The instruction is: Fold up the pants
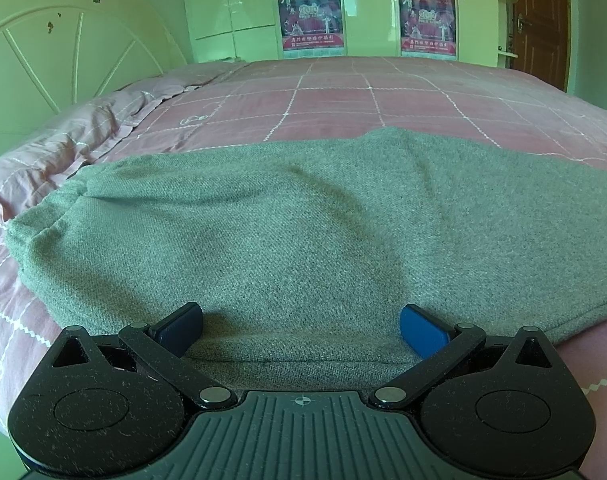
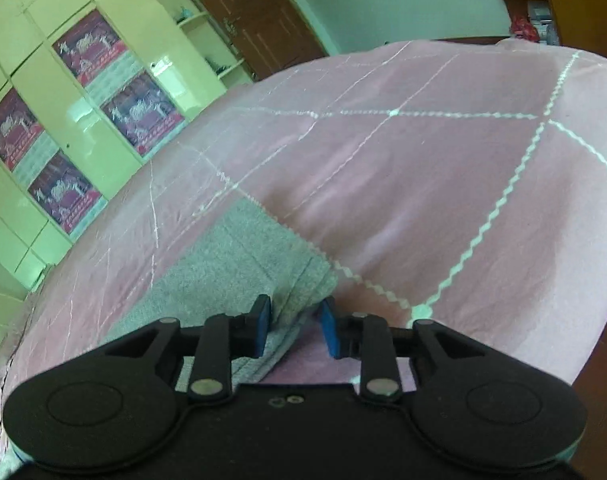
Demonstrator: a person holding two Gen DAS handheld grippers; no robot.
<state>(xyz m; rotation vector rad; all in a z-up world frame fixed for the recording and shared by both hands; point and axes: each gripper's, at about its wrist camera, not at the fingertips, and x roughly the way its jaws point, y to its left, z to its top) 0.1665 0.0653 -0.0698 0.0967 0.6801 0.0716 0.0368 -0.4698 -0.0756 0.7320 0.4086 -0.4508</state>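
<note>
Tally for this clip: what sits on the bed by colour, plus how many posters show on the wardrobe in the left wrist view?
Grey pants: 1
Pink checked bedcover: 1
Pink pillow: 1
Red posters on the wardrobe: 2
Total: 5

Each unit was built in matte black plastic. On the left gripper (image 1: pixel 302 330), two rounded lobes with circular recesses flanked a ribbed grey centre plate marked with a small crosshair. Linkage bars were pinned by silver rivets, and triangular cut-outs were provided. Blue pads (image 1: pixel 423 330) were fitted. The right gripper (image 2: pixel 295 327) showed the same layout, with blue pads (image 2: pixel 329 330).
</note>
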